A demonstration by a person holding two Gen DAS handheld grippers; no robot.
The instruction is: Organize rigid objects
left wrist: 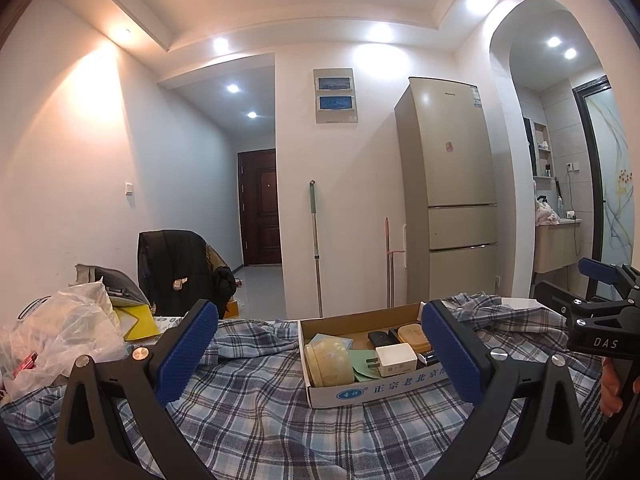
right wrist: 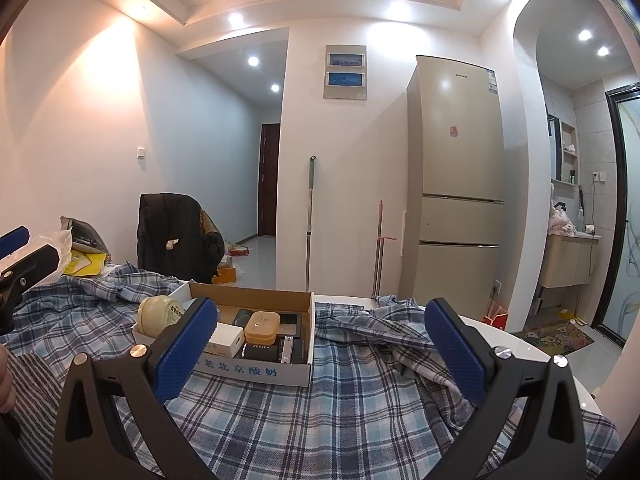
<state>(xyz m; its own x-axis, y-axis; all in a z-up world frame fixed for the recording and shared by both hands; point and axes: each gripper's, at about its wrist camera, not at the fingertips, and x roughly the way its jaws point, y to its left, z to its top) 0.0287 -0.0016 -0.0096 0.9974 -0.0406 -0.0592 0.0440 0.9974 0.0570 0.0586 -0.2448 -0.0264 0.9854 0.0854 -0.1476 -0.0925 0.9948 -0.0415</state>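
Note:
A shallow cardboard box (left wrist: 340, 394) (right wrist: 256, 372) sits on a blue plaid cloth (left wrist: 256, 412) (right wrist: 340, 412). Inside lie a pale yellow round jar (left wrist: 328, 362) (right wrist: 160, 312), a white plug charger (left wrist: 394, 359) (right wrist: 224, 340), an orange case (left wrist: 414, 335) (right wrist: 262, 326), a black box (right wrist: 262, 352) and other small dark items. My left gripper (left wrist: 320, 352) is open, nothing between its blue pads, held just short of the box. My right gripper (right wrist: 320, 348) is open too, with the box's left part behind its left finger. The right gripper (left wrist: 600, 300) shows at the left wrist view's right edge.
Crumpled plastic bags (left wrist: 68, 332) and yellow packets (left wrist: 138, 320) lie at the left of the table. A chair with a black jacket (left wrist: 180, 272) (right wrist: 176, 236) stands behind. A fridge (left wrist: 452, 188) (right wrist: 460, 176), two mops (left wrist: 316, 248) and a white table edge (right wrist: 520, 344) lie beyond.

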